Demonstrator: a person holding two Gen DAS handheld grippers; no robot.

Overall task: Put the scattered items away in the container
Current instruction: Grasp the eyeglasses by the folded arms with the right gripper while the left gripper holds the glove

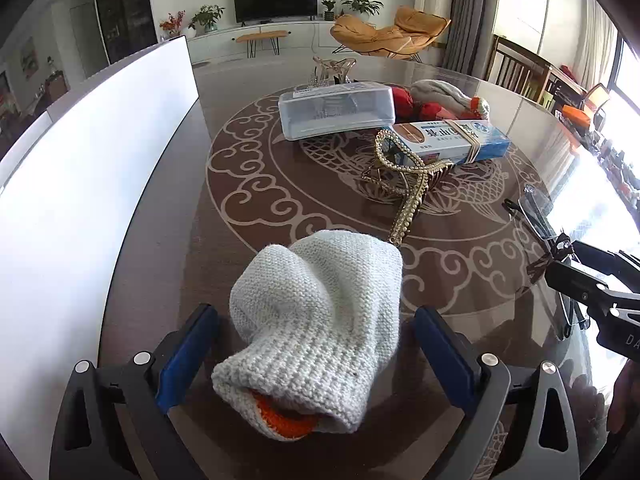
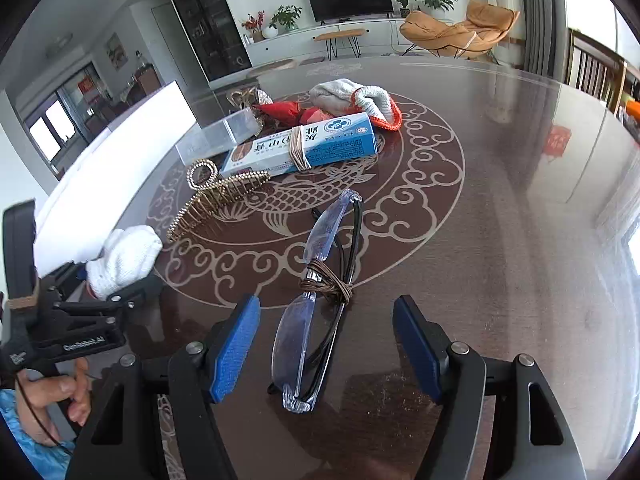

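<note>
Both jaws wide: left hand-held gripper (image 1: 316, 344) straddles white knit glove (image 1: 316, 320) lying on worktop (image 1: 460, 280), pads clear of it; right hand-held gripper (image 2: 326, 344) straddles folded glasses (image 2: 316, 304), not gripping. Farther: gold hair claw (image 1: 404, 184), blue box (image 1: 448, 142), clear case (image 1: 336, 110), white container (image 1: 92, 168) at left

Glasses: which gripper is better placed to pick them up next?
Right. The folded glasses lie on the table directly between the open right gripper fingers. The left gripper is open around the white knit glove, off to the side.
</note>
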